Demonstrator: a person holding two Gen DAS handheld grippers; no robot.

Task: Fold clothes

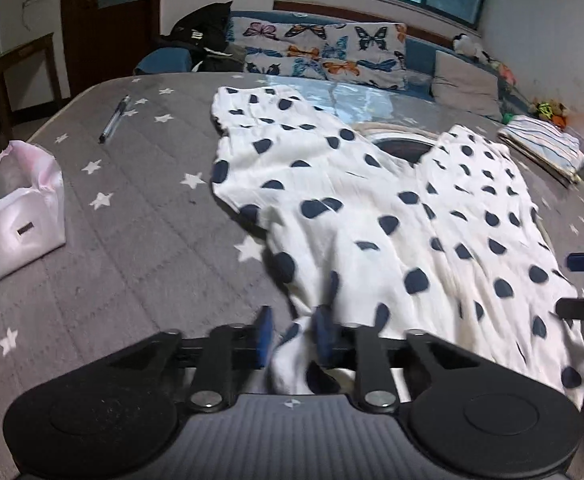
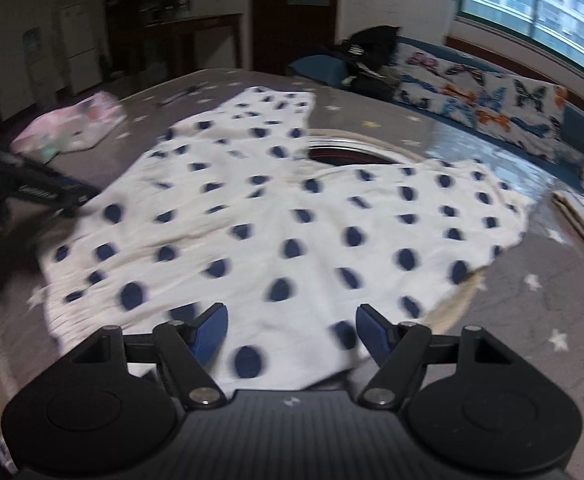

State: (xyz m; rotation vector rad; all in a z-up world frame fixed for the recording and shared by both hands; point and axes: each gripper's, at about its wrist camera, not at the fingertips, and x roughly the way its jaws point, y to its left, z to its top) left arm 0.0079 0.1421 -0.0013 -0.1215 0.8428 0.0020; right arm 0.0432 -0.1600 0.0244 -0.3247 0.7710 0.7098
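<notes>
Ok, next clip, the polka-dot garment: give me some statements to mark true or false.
1. The left hand-held gripper pinches the polka-dot garment. True.
2. The right hand-held gripper is clamped on cloth. False: its jaws stand apart over the garment.
3. A pen lies on the star-print cover. True.
4. The garment is folded into a neat square. False: it lies spread out and wrinkled.
5. The pink-white bag sits on the garment. False: it stands apart, beside it.

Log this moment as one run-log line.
stage: folding | left claw: shut on polka-dot garment hem | right claw: open over garment | surface: star-print cover
</notes>
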